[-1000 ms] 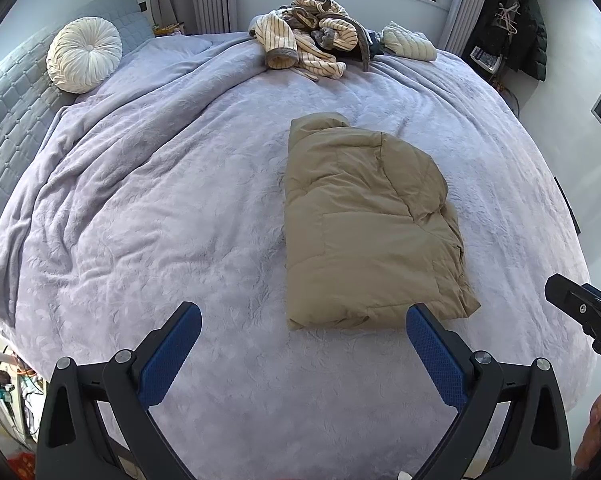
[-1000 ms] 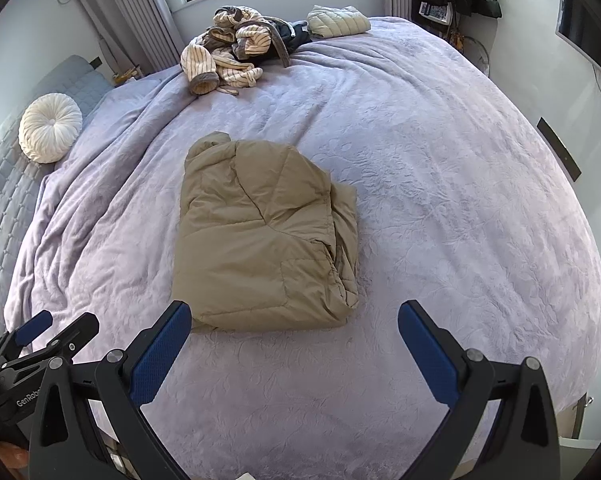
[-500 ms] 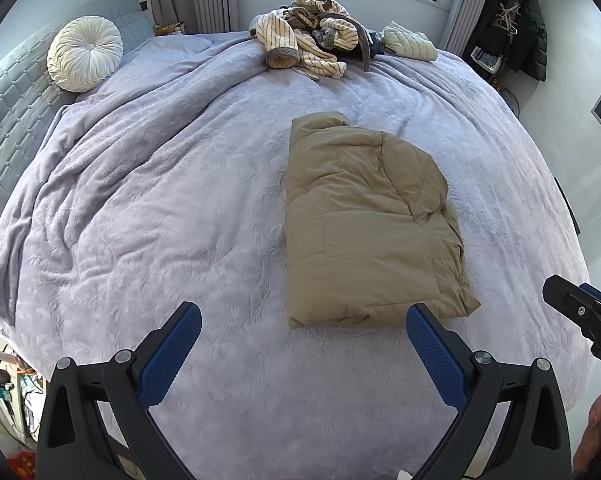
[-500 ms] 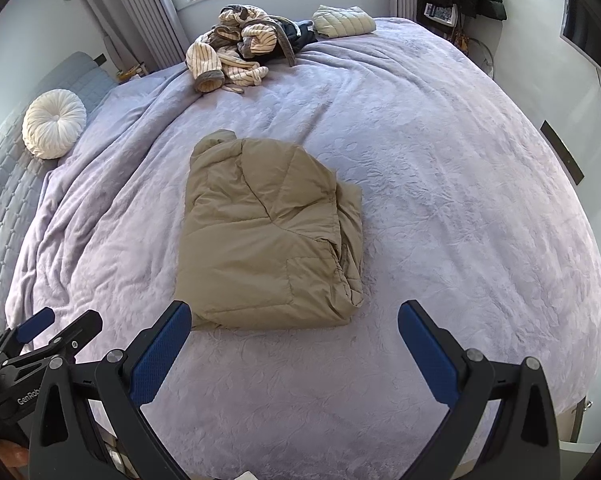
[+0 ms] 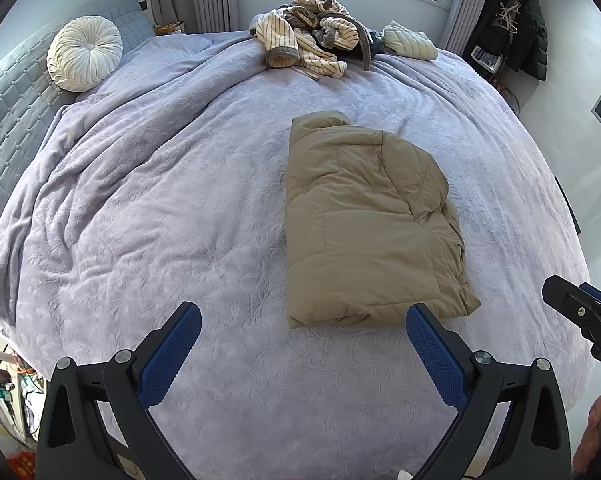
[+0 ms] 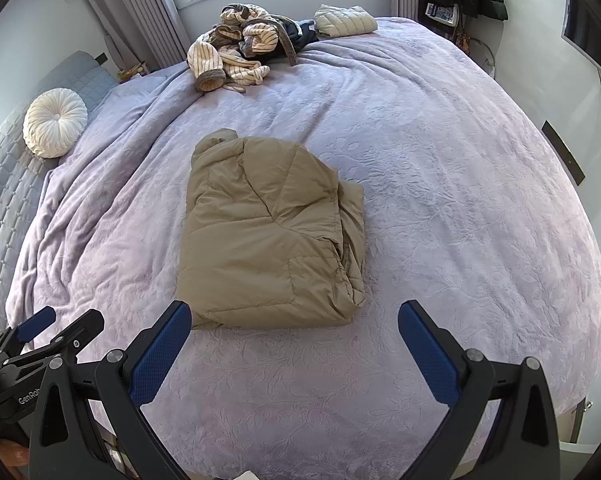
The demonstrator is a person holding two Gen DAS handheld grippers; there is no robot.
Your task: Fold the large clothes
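- The tan puffer jacket looks pretty much done to me: it's folded into a compact rectangle, sleeves tucked in, collar end pointing toward the window, hem end toward the camera.
- It sits flat on the purple bed cover, roughly mid-bed and well apart from everything else.
- What's left, as far as I can guess: the heap of striped clothes at the far side of the bed from the jacket isn't folded at all. The pale quilted piece beside that heap already looks folded.
- The round white cushion is off by the headboard, far-left of the jacket.
- Left tongs: spread wide apart, holding nothing, hanging just short of the jacket's near hem, with 1 blue pad just by its near right corner.
- Right tongs: also wide apart and empty, same side of the jacket, near its hem but not touching, shifted toward its right edge.
- So neither pair is on the jacket.
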